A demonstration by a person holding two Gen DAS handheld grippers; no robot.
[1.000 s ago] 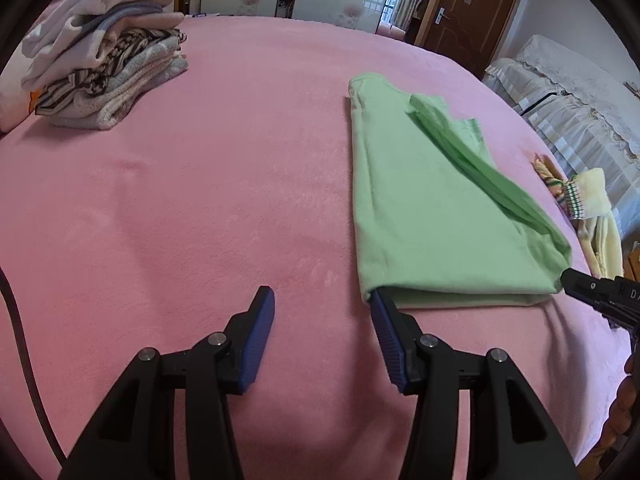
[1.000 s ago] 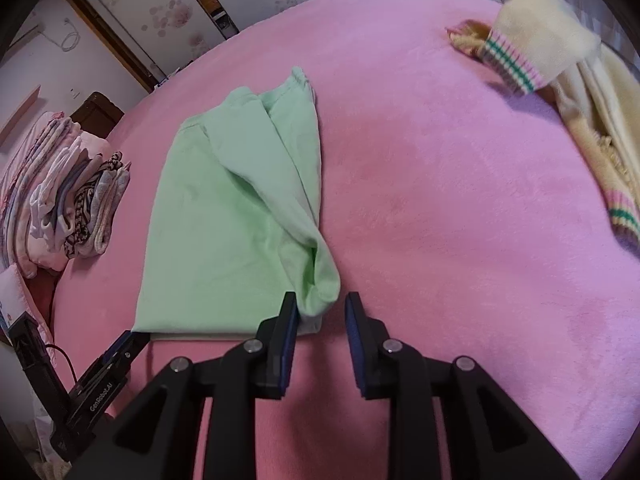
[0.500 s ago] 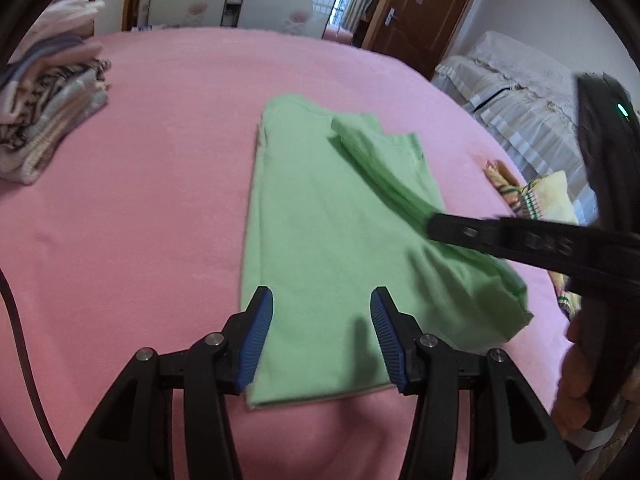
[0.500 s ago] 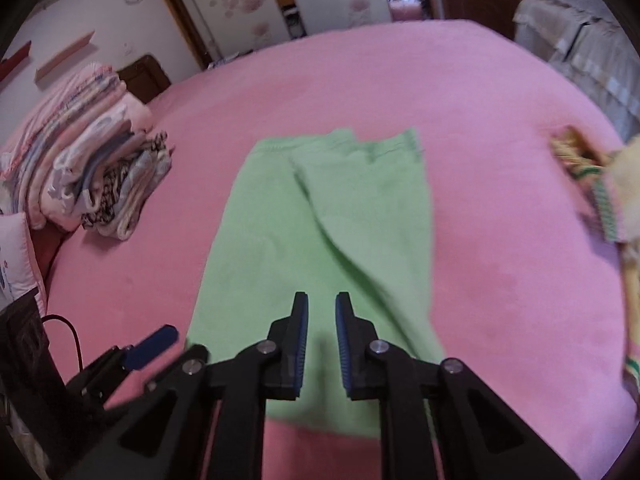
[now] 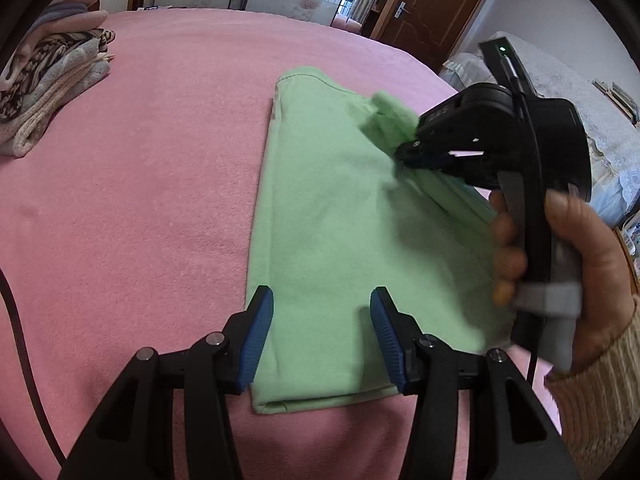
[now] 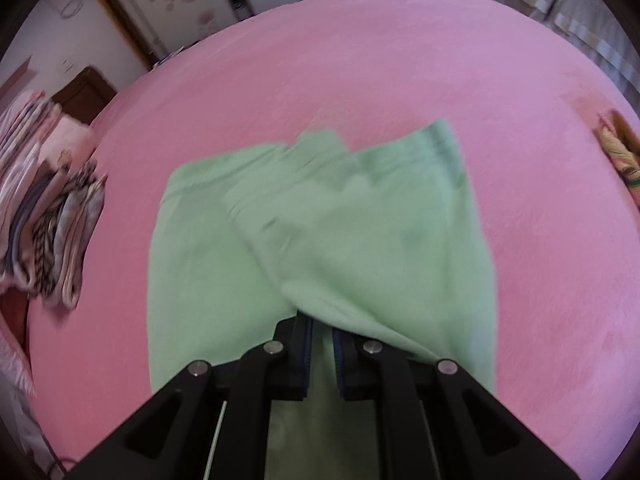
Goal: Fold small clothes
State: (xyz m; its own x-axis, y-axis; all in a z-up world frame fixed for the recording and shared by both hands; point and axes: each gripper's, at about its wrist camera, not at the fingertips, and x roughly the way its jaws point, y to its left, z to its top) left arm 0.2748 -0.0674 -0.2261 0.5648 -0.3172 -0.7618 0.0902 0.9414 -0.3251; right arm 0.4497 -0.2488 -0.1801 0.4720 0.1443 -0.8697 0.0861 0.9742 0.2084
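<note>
The light green soft knit garment (image 5: 344, 216) lies flat on the pink fleece bed cover (image 5: 160, 152), already doubled lengthwise into a long narrow panel. Its long axis runs straight away from both cameras, near short edge towards the person, far short edge towards the room's door. A loose upper layer rises in a ridge along the panel's right side.

The right gripper (image 6: 322, 344) has its blue-padded jaws drawn together on that ridge. In the right wrist view the cloth enters directly between the pads and fans out ahead of them, lifted clear of the lower layer. In the left wrist view the same tool (image 5: 404, 152) sits over the right-hand part of the panel, about midway along its length, carried by the person's right hand (image 5: 568, 264) in a cream knit sleeve (image 5: 600, 400).

The left gripper (image 5: 322, 332) stands with its jaws apart and nothing between the pads. It hovers above the near short edge, straddling the panel's left half; whether the pads touch the cloth cannot be told.

Judgement: the step in hand is laying the raised layer flat. The right hand already has the cloth, so it leads. The left is nearer the near edge and is placed to pin or take it.

A stack of folded patterned clothes (image 5: 48, 92) sits well apart at the far left. A cream and striped item (image 6: 618, 156) lies at the right margin.
</note>
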